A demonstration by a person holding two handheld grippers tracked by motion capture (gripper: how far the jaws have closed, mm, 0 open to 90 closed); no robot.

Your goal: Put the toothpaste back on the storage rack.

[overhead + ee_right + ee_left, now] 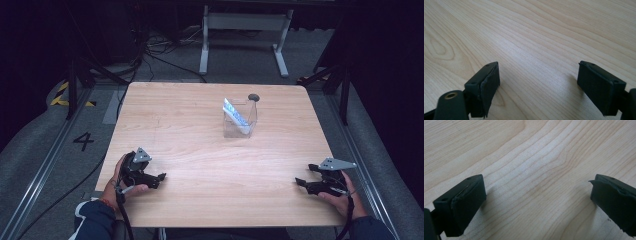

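Grippers rest low at the near corners of the wooden table [200,165], one in each of the person's hands. On the near left, the left gripper [161,177] points toward the table's middle, and the left gripper view [537,195] has its two black jaws spread wide over bare wood grain with nothing between them. On the near right, the right gripper [300,183] points inward as well, a grey three-cornered plate on top; in the right gripper view [537,80] its jaws also stand well apart with only tabletop in the gap. Neither tool touches or holds anything.

Between the two grippers the near half of the table is plain board, so nothing stands between either tool and the far half. Farther off, right of centre, stands a clear plastic box [248,120] with a blue-and-white packet [235,115] leaning tilted inside it. Just behind the box, near the far edge, sits a small dark round spot [253,97]; what it is cannot be told.

Beyond the table are grey carpet, loose cables [150,52] and the white legs of another stand [245,35].
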